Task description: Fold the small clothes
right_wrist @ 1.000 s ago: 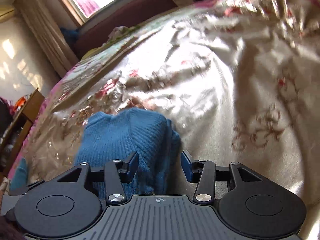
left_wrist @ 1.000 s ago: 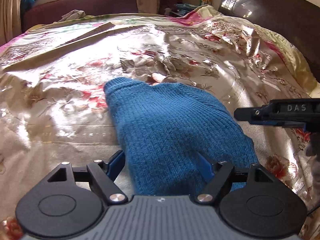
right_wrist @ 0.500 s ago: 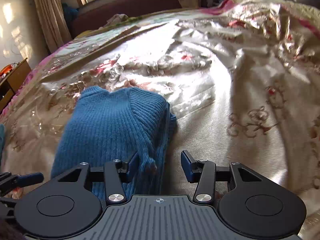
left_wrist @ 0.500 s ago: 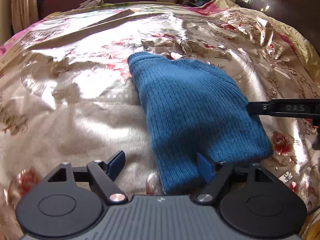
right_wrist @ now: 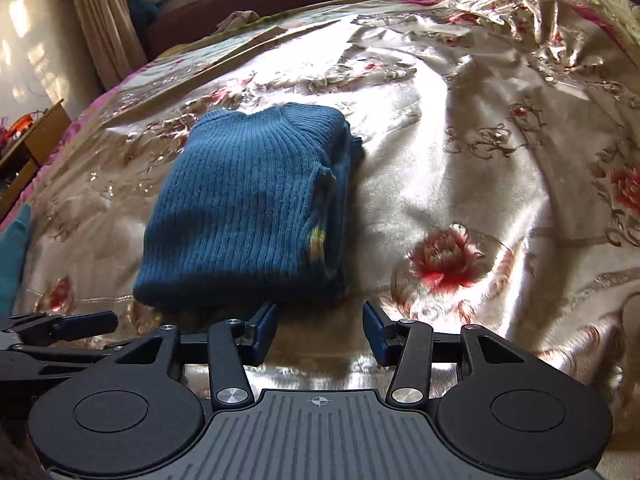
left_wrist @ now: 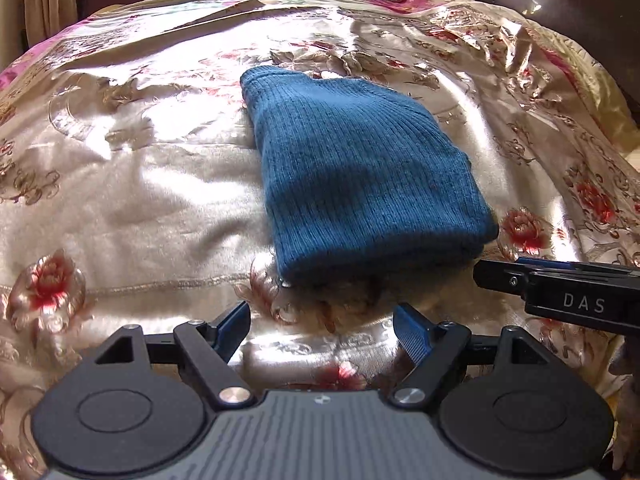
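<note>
The slick satin bedspread [left_wrist: 160,184] carries the folded blue sweater [left_wrist: 360,168] mid-bed; a nudge could slide it or spring its loose right-hand layers. Left gripper [left_wrist: 322,326] and right gripper [right_wrist: 319,330] hang released, empty, just short of its near edge

The ribbed sweater [left_wrist: 360,176] is deep teal-blue. The satin bedspread [left_wrist: 132,184] is champagne-gold, with red flowers at four and eight o'clock.

Home bedroom: floral bedspread [left_wrist: 160,184], curtains [right_wrist: 100,20]
</note>
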Tool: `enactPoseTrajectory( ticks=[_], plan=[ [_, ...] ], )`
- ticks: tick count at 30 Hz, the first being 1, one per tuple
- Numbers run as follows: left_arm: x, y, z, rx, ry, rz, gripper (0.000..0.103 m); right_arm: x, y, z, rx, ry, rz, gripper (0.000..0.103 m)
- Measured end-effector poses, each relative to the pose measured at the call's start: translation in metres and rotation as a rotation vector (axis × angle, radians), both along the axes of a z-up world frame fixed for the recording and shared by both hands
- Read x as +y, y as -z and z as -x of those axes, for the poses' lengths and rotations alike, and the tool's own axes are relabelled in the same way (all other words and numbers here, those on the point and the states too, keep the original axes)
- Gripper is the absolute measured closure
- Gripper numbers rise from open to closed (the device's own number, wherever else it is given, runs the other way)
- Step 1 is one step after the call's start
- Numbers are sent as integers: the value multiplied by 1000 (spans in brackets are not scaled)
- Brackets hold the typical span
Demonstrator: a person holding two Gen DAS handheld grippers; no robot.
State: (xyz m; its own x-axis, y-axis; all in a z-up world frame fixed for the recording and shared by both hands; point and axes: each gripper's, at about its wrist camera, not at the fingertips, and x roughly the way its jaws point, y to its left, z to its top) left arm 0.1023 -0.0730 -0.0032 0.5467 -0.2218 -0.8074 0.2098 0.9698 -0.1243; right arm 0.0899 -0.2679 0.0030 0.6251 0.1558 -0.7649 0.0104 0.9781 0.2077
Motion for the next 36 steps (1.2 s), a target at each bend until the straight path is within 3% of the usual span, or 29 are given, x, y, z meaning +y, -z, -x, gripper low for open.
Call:
enactPoseTrajectory(
  ticks=[22,36],
  plan=[
    [-1,2,10,9,-16,5,19,13,-3,28,-43,1,44,48],
    [0,-2,15,29,-53,8,11,11,-5,35,-56,16,37,44]
  ],
)
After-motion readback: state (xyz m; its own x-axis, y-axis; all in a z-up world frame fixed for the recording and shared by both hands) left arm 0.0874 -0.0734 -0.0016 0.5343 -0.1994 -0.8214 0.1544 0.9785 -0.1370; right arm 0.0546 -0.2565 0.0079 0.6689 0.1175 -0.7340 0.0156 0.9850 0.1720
